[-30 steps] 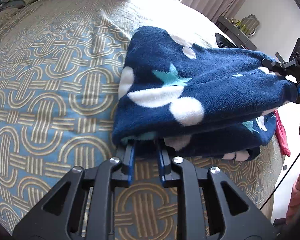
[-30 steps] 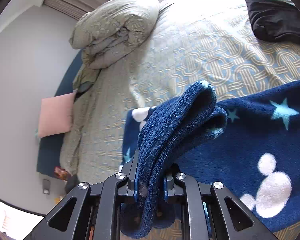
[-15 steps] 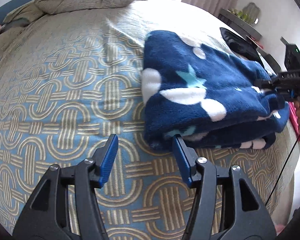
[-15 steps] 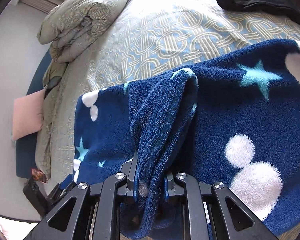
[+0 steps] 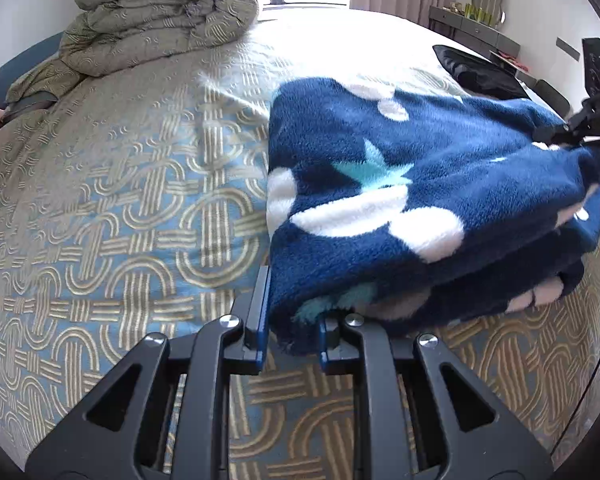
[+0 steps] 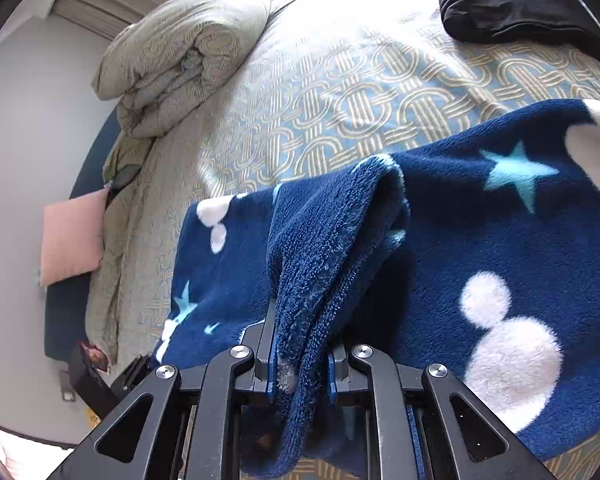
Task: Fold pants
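Navy fleece pants (image 5: 400, 208) with white mouse heads and teal stars lie folded in layers on the bed.

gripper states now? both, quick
Left gripper: jaws have just been closing, now shut on a corner of the folded blue fleece pants.
Right gripper: shut on a bunched edge of the pants.

Folded navy fleece pants (image 5: 400, 200) lay on the patterned bed (image 5: 120, 200); rolled beige duvet (image 5: 160, 12) behind them, folded black cloth (image 6: 520, 4) at far side.
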A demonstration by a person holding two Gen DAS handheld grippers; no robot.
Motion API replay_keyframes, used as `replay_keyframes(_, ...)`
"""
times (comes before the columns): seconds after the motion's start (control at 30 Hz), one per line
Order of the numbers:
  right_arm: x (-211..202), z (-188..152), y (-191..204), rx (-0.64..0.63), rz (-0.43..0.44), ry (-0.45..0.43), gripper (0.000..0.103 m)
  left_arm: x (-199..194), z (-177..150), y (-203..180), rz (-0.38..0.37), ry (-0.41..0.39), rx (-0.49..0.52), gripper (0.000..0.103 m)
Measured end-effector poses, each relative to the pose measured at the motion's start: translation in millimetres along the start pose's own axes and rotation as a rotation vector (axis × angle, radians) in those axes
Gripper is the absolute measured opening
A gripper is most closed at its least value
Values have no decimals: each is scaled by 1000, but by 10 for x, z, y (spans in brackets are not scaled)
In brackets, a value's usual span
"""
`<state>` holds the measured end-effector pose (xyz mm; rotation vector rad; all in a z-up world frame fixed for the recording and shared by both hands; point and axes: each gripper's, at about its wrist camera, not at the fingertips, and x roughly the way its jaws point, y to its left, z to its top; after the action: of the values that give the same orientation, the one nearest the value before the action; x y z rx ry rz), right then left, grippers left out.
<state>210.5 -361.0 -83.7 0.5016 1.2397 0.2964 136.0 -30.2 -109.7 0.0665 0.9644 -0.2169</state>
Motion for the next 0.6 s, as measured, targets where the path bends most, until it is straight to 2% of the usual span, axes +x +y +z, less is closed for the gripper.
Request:
replay_keyframes(0.07,122,29,-165,55,-24,37,17,66,-82,21,-9,21,-14,21)
replay_keyframes(0.17,389,-18,-333,68,-60,93,17,17,-89,-75,41,-5,16,21)
replay_keyframes(0.27,332,-46,-308,21,-61,66,21,10,-80,-106,53,2,45,23)
replay_keyframes(0.3,306,-43,-289,3,-70,66,26,-1,-74,-96,44,10,40,24)
replay_keyframes(0.4,197,-36,-258,-34,-123,52,32,-91,-95,-63,13,26,6,26)
replay_keyframes(0.5,0,-54,-254,-43,-198,-12,33,-251,-116,-30,-31,39,-16,26)
replay_keyframes(0.6,-191,-106,-213,-44,-193,-71,33,-452,-25,-32,-64,9,-26,26)
